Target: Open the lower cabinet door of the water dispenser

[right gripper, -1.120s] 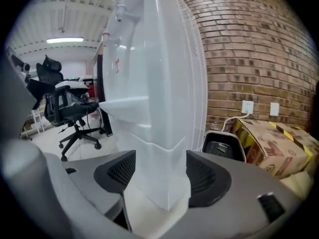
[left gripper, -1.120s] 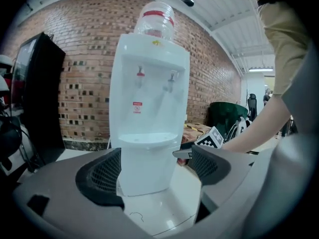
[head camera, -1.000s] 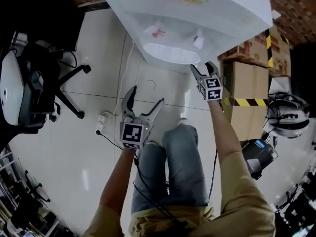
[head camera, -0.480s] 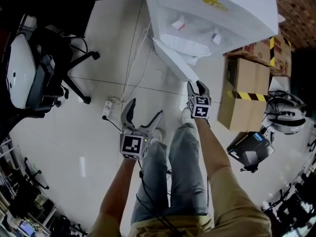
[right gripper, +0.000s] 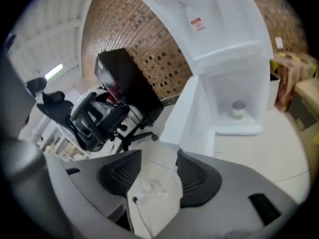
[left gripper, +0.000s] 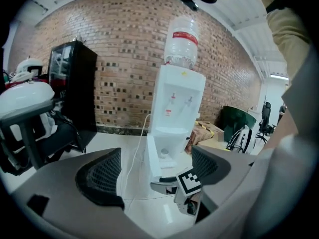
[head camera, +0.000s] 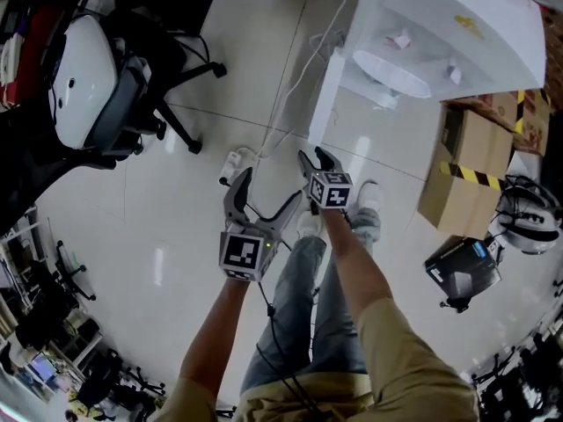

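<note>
Down at floor level in the head view, the white water dispenser (head camera: 457, 33) stands at the upper right with its lower cabinet door (head camera: 324, 104) swung wide open. The door is a flat white panel, one edge at the machine and its free edge out over the pale floor tiles (head camera: 158, 236).

The right gripper (head camera: 314, 155) sits close to that free edge but not on it. Its fingers are opening with nothing between them; its own view shows only floor through the gap. The left gripper (head camera: 271, 187) hangs just beside it, fingers spread wide and empty.

Room to move? There's plenty of bare tile left of the door, running out toward the black-and-white office chair (head camera: 97, 77). A white power strip (head camera: 231, 162) and its white cable (head camera: 290, 86) lie near the door's edge. The other side is tighter — brown cardboard boxes with yellow-and-black tape (head camera: 475, 148) crowd against the dispenser.
</note>
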Demonstrator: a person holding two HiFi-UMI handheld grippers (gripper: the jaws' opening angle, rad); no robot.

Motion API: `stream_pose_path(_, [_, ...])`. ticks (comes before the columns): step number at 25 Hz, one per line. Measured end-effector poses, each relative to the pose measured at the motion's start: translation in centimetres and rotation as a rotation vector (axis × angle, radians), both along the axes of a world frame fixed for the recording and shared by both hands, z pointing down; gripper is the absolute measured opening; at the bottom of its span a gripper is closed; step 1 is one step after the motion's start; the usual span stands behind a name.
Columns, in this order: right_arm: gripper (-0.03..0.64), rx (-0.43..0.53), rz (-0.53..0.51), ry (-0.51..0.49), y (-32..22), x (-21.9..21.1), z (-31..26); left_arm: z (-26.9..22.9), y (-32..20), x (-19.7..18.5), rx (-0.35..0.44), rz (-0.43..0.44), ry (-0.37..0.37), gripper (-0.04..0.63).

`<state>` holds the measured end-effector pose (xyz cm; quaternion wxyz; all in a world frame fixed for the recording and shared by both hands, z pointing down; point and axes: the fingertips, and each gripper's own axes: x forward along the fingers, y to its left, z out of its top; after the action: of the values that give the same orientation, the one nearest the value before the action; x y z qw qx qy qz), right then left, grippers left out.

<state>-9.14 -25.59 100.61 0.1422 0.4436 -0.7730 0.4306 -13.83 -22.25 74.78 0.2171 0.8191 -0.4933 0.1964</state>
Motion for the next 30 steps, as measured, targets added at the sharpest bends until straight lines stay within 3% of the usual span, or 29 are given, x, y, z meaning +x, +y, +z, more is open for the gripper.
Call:
stream_pose_path(2, [0.264, 0.001, -0.005, -0.067, -0.3, -2.9, -2.3, -1.4, 0.0, -1.8, 0.014, -0.016, 0.008, 0.426])
stream_pose_path(4, [0.304, 0.023, 0.007, -0.047, -0.1, -3.7, -5.2, -2.7, 0.1, -3.0, 0.023, -0.013, -0.002, 0.426])
stream_pose_path(7, [0.304, 0.128, 0.018, -0.005, -0.8, -2.4, -12.2, -4.5, 0.0, -3.1, 0.050, 0.046, -0.029, 0.426])
stream_pose_path(12, [0.304, 0.370, -0.002, 0.121, -1.2, 5.0, -28.8, -11.3, 0.5, -1.3, 0.063, 0.021, 0.021, 0.426])
stream_pose_path(16, [0.304, 0.534, 0.026, 0.222, -1.2, 12.9, -42.5, -19.5, 0.5, 1.4, 0.135, 0.035, 0.074, 0.426])
stream_pose_path(19, [0.304, 0.667, 0.089, 0.324, -1.8, 18.5, -51.9, -25.2, -1.4, 2.7, 0.209, 0.039, 0.100, 0.414])
stream_pose_path(22, [0.304, 0.749, 0.209, 0.411, 1.0, 23.9, -59.2, -30.3, -1.1, 3.8, 0.256, 0.043, 0.130, 0.411])
stream_pose_path(25, [0.304, 0.790, 0.343, 0.392, 4.6, 28.0, -64.9, -34.9, -0.6, 5.2, 0.333, 0.076, 0.141, 0.411])
stream_pose_path(28, [0.308, 0.799, 0.446, 0.344, 7.7, 30.0, -68.1, -38.9, -0.3, 6.4, 0.407, 0.149, 0.048, 0.411])
stream_pose_path(30, [0.402, 0.787, 0.503, 0.304, 9.8, 30.4, -69.1, -40.2, 0.8, 6.5, 0.418, 0.166, 0.009, 0.411])
